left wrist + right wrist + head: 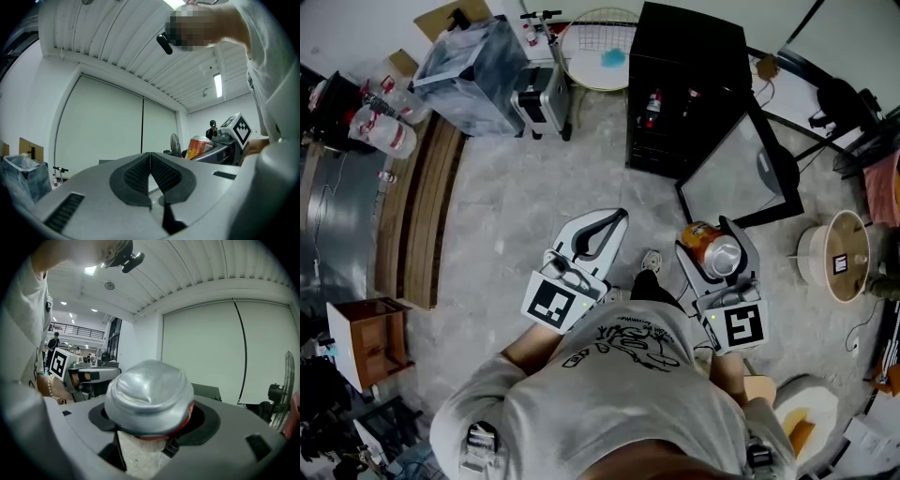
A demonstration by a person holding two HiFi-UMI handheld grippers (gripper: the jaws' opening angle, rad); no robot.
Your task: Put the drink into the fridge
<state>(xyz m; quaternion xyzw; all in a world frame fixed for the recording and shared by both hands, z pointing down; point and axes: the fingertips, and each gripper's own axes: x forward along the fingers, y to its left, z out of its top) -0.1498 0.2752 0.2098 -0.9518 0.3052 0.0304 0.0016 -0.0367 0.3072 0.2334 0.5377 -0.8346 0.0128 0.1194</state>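
An orange drink can [711, 246] with a silver end lies between the jaws of my right gripper [718, 249], which is shut on it. In the right gripper view the can's silver end [149, 395] fills the middle. My left gripper [602, 228] is shut with nothing in it, its black pads [150, 174] touching. From the left gripper view the can [198, 146] shows at the right, in the other gripper. The black fridge [684, 89] stands ahead on the floor with its glass door [741, 169] swung open. Bottles sit on its shelves.
A clear plastic bin [473, 66] and a small case [539, 101] stand at the left of the fridge. A round wooden stool [842, 253] is at the right, a wooden box [370, 339] at the left. Grey floor lies between me and the fridge.
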